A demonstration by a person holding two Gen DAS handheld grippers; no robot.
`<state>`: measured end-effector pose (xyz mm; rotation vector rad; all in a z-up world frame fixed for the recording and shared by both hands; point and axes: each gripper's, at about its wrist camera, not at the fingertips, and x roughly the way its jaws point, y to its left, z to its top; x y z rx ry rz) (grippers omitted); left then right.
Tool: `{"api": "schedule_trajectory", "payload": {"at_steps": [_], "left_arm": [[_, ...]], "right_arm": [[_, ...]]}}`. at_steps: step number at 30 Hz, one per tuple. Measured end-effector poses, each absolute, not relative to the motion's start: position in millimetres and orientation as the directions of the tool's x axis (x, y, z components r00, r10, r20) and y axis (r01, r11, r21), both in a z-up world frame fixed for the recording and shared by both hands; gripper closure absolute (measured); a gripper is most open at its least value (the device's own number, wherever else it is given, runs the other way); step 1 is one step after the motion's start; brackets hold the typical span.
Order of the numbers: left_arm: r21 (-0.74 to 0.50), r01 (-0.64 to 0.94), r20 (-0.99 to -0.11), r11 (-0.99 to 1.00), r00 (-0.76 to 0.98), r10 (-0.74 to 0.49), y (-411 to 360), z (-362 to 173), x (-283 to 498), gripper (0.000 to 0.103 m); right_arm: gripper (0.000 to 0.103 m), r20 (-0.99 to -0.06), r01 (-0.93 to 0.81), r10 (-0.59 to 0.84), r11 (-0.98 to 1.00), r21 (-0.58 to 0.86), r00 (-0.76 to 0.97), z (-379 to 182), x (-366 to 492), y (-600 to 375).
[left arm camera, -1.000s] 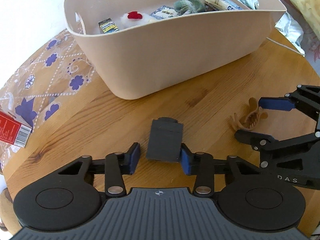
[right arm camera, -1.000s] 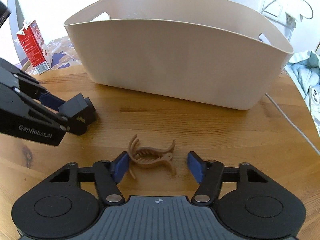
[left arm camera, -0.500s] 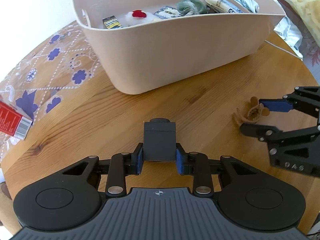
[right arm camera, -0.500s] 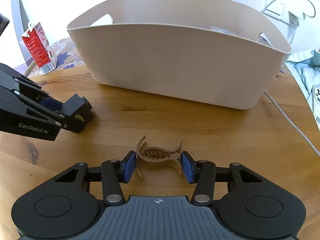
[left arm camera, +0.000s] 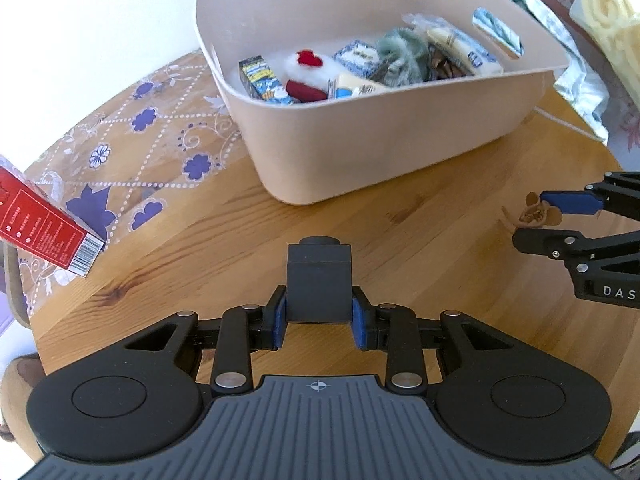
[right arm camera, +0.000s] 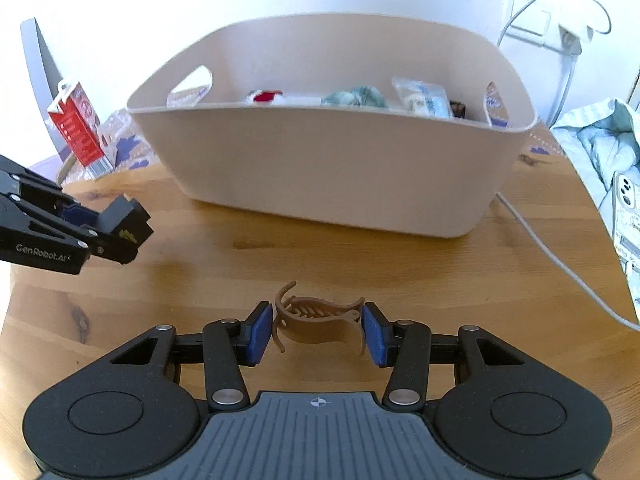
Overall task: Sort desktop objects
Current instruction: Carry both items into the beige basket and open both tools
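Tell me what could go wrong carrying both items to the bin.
The hair clip is held only by its ends in the right gripper; it could twist out. The black block in the left gripper sticks forward and might catch the bin wall. Both grippers sit close and could collide.

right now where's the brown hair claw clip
In the right wrist view the brown hair claw clip sits clamped between the right gripper's blue fingers, above the wooden table, in front of the beige bin.
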<state>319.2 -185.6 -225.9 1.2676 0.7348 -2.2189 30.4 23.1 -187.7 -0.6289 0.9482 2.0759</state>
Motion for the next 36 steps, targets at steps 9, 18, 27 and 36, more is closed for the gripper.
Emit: {"api": "schedule_trajectory", "payload": {"at_steps": [9, 18, 27, 36], "left_arm": [[-0.235, 0.613, -0.837, -0.754, -0.522, -0.164, -176.0, -188.4, 315.7, 0.071], [-0.245, 0.598, -0.784, -0.763, -0.585, -0.207, -182.8, -138.0, 313.6, 0.071], [-0.225, 0.619, -0.74, -0.752, -0.611, -0.282, -211.5, -96.4, 297.3, 0.071], [-0.209, 0.662, -0.737, -0.719, -0.59, -0.329, -244.9, -85.3, 259.7, 0.071]], "right_arm": [[0.058, -0.624, -0.773, 0.465, -0.466, 0.431, -0.629, -157.1, 49.8, 25.1], [0.058, -0.55, -0.764, 0.532, -0.482, 0.428, -0.644, -113.0, 90.1, 38.5], [0.058, -0.491, -0.771, 0.594, -0.502, 0.393, -0.637, -78.8, 111.8, 70.6], [0.058, -0.455, -0.778, 0.631, -0.499, 0.383, -0.628, -69.5, 106.9, 115.3]]}}
